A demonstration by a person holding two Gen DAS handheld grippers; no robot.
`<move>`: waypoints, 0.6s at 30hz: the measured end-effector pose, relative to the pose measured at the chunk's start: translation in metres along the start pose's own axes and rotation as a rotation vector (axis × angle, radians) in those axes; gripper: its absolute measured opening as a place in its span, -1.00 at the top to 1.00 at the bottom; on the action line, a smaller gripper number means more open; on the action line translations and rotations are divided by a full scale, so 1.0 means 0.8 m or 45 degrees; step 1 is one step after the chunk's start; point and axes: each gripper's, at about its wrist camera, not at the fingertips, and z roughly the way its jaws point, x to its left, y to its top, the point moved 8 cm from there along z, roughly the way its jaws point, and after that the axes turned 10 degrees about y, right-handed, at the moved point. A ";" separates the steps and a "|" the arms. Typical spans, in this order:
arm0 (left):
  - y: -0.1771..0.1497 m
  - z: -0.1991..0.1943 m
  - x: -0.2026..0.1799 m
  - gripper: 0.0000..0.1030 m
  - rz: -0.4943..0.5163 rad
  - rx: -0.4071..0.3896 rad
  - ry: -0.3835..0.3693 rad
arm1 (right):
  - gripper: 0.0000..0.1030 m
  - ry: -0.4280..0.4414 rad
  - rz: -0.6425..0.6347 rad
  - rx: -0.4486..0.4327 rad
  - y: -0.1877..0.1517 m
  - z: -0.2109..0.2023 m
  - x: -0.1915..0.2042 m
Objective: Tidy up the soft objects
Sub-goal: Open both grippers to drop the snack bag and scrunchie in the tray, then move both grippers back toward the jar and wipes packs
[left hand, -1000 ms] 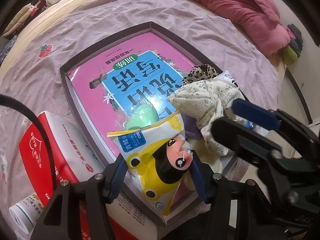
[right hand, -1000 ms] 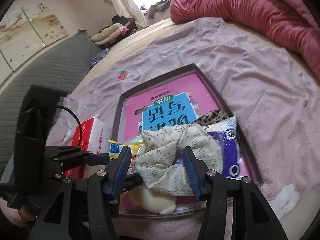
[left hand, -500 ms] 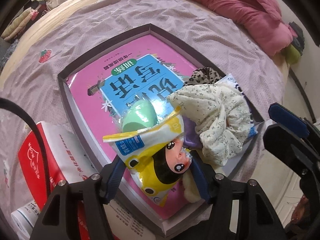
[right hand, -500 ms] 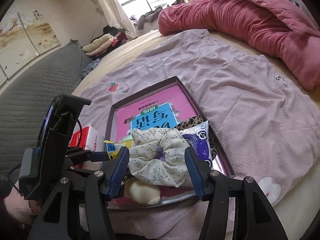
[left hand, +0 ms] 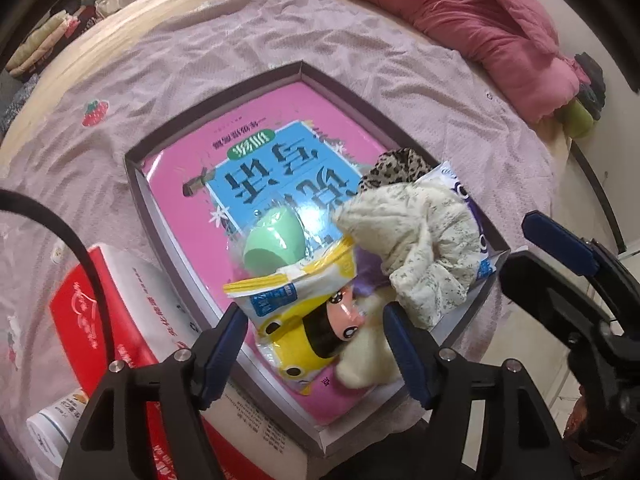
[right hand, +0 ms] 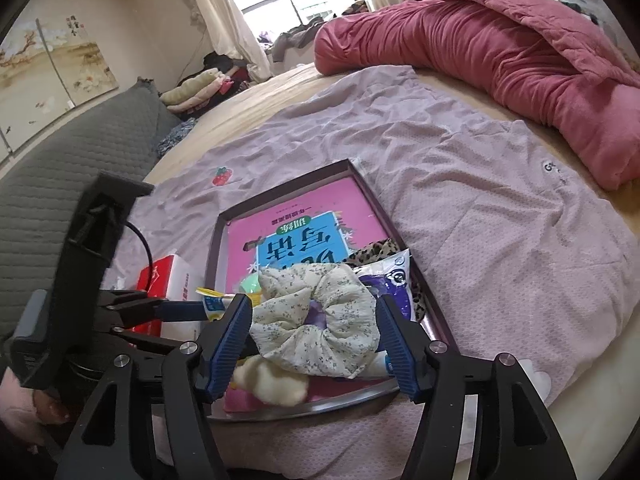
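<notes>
Floral scrunchie (right hand: 316,320) at lower centre looks light, limp (gathered ring best pinched); both grippers, right gripper (right hand: 316,340) and left gripper (left hand: 316,350), have just been opening, jaws released, grasping nothing.

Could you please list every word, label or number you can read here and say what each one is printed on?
"训练": green oval on the pink book, printed upside down.
Large white characters on the book's blue panel: upside down and partly covered; not read with confidence.
"G": small mark on the lilac bedsheet; the rest is too small.
Red tissue box, yellow snack packet, purple-and-white packet, white bottle: print too small or blurred.
</notes>
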 end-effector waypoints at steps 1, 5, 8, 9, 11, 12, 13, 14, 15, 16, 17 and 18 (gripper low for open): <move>0.001 -0.002 0.000 -0.44 0.004 -0.005 0.008 | -0.29 -0.009 -0.004 -0.001 0.000 -0.001 0.000; 0.000 -0.012 0.005 -0.45 -0.012 -0.019 0.005 | -0.34 -0.025 -0.017 0.002 0.000 -0.002 0.003; -0.002 -0.019 0.010 -0.46 -0.022 -0.033 0.005 | -0.35 -0.033 -0.016 -0.001 0.000 -0.002 0.004; -0.003 -0.020 0.011 -0.46 -0.023 -0.035 0.006 | -0.35 -0.034 -0.018 -0.001 0.000 -0.003 0.005; -0.004 -0.020 0.014 -0.47 -0.024 -0.032 0.019 | -0.36 -0.043 -0.017 0.001 0.000 -0.003 0.005; -0.004 -0.020 0.016 -0.47 -0.027 -0.033 0.022 | -0.36 -0.045 -0.018 -0.001 0.001 -0.003 0.005; -0.005 -0.021 0.018 -0.47 -0.033 -0.030 0.025 | -0.36 -0.045 -0.018 -0.001 0.001 -0.004 0.005; -0.006 -0.022 0.019 -0.47 -0.039 -0.031 0.022 | -0.36 -0.047 -0.020 0.002 0.001 -0.004 0.006; -0.007 -0.024 0.020 -0.47 -0.042 -0.035 0.019 | -0.36 -0.047 -0.024 0.003 0.001 -0.003 0.007; -0.008 -0.026 0.021 -0.47 -0.045 -0.040 0.020 | -0.36 -0.048 -0.027 0.003 0.001 -0.004 0.008; -0.009 -0.030 0.021 -0.47 -0.046 -0.049 0.020 | -0.36 -0.053 -0.027 0.001 0.001 -0.004 0.008; -0.009 -0.032 0.022 -0.47 -0.046 -0.054 0.019 | -0.36 -0.054 -0.026 0.000 0.001 -0.004 0.008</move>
